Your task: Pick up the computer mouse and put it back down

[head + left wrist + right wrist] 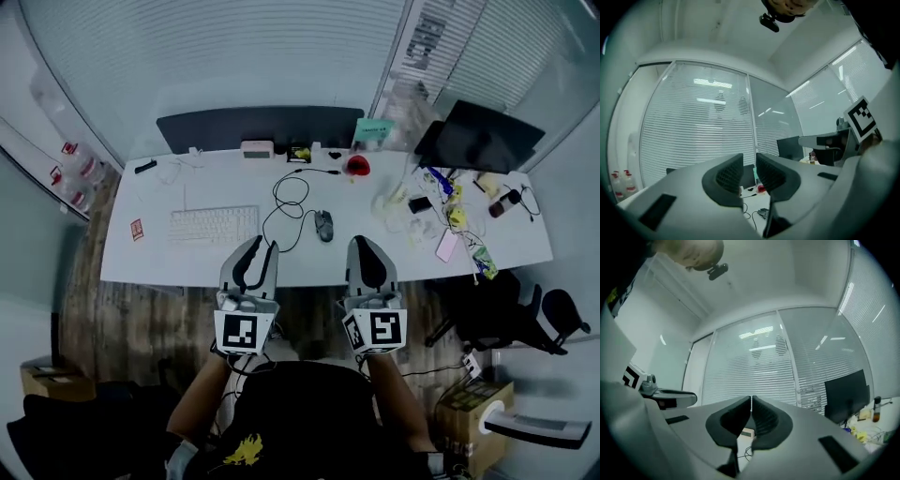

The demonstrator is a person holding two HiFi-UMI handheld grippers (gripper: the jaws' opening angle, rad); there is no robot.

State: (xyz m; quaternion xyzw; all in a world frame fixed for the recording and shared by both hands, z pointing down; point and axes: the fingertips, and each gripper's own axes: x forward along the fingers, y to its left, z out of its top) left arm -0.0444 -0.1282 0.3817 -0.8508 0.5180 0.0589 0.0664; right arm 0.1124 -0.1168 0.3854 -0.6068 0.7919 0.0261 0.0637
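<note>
**A:** Head view first: spot the mouse (323,225)?

**B:** Yes. Lies on the counter (150,255), out past the tips of both claws and between them. Sits nearer the right claw (364,241) than the left claw (261,246). Touches neither.

**A:** Anything near it?

**B:** Trails a black cable (291,199), looped on the counter beyond the left claw. Keyboard (214,225) ahead of that claw too, off to its outer side.

**A:** Now the left gripper view. Wide or narrow?

**B:** Narrow. Shows the left claw (749,169) with a slim gap between the ribbed pads and nothing in it. Looks out at the blinds (703,131), with the counter low behind the pads.

**A:** And the right gripper view?

**B:** Shows the right claw (751,414) closed, pad against pad, gripping nothing.

**A:** Placement of the two?

**B:** Side by side over the counter's near edge, well apart from each other, both clear of the mouse.
</note>
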